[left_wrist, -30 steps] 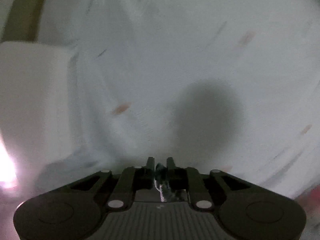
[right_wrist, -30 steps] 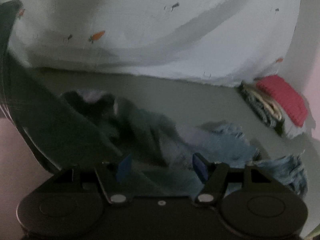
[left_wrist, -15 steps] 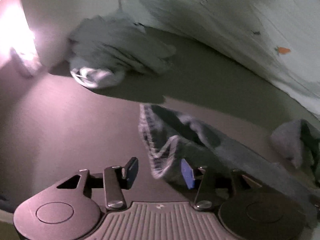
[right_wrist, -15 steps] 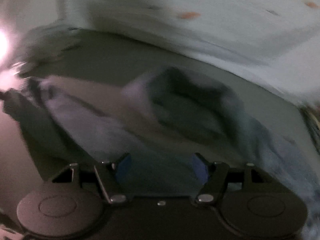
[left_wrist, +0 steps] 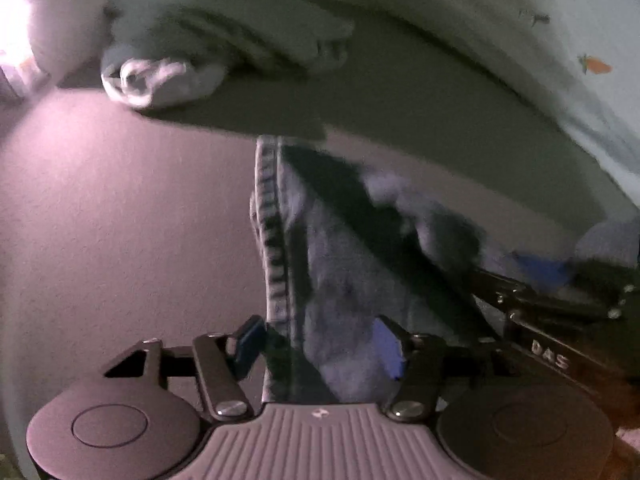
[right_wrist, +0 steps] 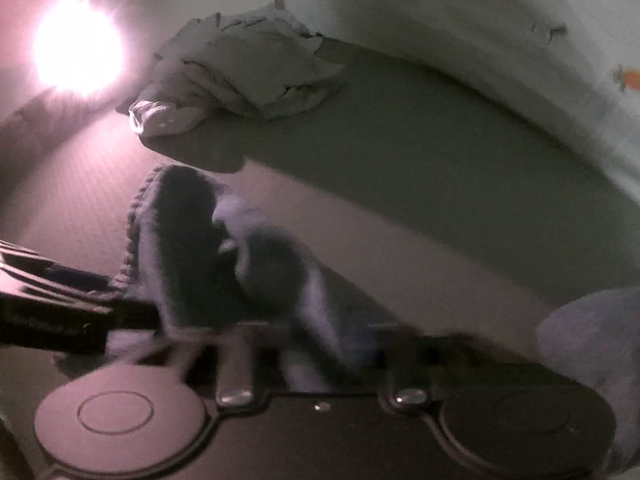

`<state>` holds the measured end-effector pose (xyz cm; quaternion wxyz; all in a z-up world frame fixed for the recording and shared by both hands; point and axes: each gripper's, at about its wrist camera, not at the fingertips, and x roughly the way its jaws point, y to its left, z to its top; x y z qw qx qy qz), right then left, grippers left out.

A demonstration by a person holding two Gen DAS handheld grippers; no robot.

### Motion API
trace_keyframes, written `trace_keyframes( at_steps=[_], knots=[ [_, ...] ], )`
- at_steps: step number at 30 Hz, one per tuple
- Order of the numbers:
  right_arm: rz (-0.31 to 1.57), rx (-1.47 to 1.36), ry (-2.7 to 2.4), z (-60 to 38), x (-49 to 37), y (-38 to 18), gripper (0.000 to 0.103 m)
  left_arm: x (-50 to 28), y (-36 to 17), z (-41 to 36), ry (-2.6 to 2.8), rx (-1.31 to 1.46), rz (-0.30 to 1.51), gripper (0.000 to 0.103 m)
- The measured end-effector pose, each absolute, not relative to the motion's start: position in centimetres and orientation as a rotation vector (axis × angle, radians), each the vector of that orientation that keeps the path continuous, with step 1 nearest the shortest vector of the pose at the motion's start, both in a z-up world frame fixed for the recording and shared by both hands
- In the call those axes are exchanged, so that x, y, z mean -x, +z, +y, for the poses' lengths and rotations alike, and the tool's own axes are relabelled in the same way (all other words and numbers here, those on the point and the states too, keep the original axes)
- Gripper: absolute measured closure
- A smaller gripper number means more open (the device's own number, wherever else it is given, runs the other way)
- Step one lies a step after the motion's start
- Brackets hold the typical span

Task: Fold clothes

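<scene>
Letters "DAS" show on the right claw (left_wrist: 548, 276). Left claw (left_wrist: 320, 344), jaws just narrowing, straddles the blue knit garment (left_wrist: 340, 264) on the flat surface (left_wrist: 120, 208). Right claw, clamped, blurred, at the garment's other end. Beyond, a crumpled pale cloth (right_wrist: 248, 76)

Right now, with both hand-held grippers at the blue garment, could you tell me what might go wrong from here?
1. The left hand-held gripper has been closing around the blue garment near its ribbed hem; it may pinch only the edge, which could slip out.
2. The right hand-held gripper is blurred, so its hold is unclear.
3. The grippers sit close together and might collide.
</scene>
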<state>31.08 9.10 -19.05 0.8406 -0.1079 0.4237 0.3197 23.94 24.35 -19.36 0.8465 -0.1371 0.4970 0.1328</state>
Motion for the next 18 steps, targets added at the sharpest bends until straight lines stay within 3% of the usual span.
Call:
trace_keyframes(
  at_steps=[1,4,13,15,18],
  knots=[
    [0.878,0.209,0.668,8.9,-31.0,-18.4,0.099,-24.4,-19.4,24.2,0.305,0.252,1.032,0.086],
    [0.796,0.174,0.649,6.7,-30.5,-15.0,0.100,-26.4,-18.6,24.9,0.296,0.301,0.987,0.094],
    [0.364,0.182,0.566,0.9,-26.9,0.4,0.099,-29.3,-1.8,25.0,0.181,0.320,0.473,0.094],
    [0.298,0.244,0.625,2.2,-24.8,1.7,0.099,-28.2,0.7,25.7,0.197,0.313,0.391,0.094],
    [0.284,0.367,0.758,5.4,-21.2,0.1,0.099,-26.0,-0.3,27.5,0.325,0.245,0.400,0.087]
  ],
)
